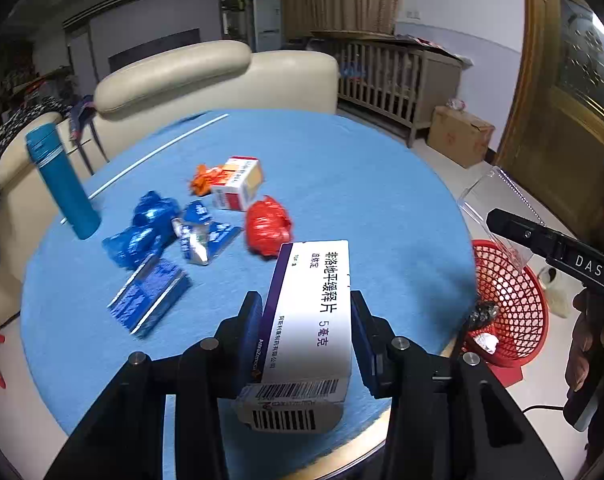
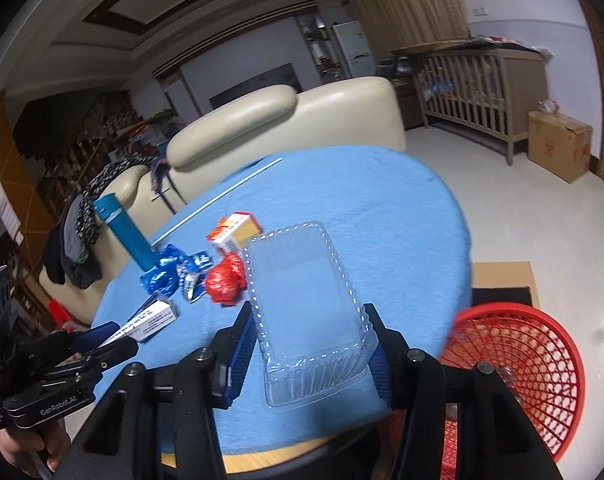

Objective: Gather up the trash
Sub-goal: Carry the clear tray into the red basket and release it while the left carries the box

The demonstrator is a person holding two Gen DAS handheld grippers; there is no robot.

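Left wrist view cuts off the red basket (image 1: 514,304) behind the table (image 1: 362,184) edge, its contents blurred. The left gripper (image 1: 306,332) is narrowly parted, clamping a white medicine box (image 1: 314,312) above the table. The right gripper (image 2: 308,344) squeezes a clear plastic tray (image 2: 306,304), also lifted, beside the basket.

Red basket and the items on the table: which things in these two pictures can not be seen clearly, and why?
- Red basket, right wrist view: its contents are hidden behind the gripper frame and the mesh.
- Red basket, left wrist view: its left side is hidden by the table edge; the contents are unclear.
- Blue wrappers, left wrist view: blurred, print unreadable.
- Medicine box, left wrist view: its sides are covered by the left gripper.
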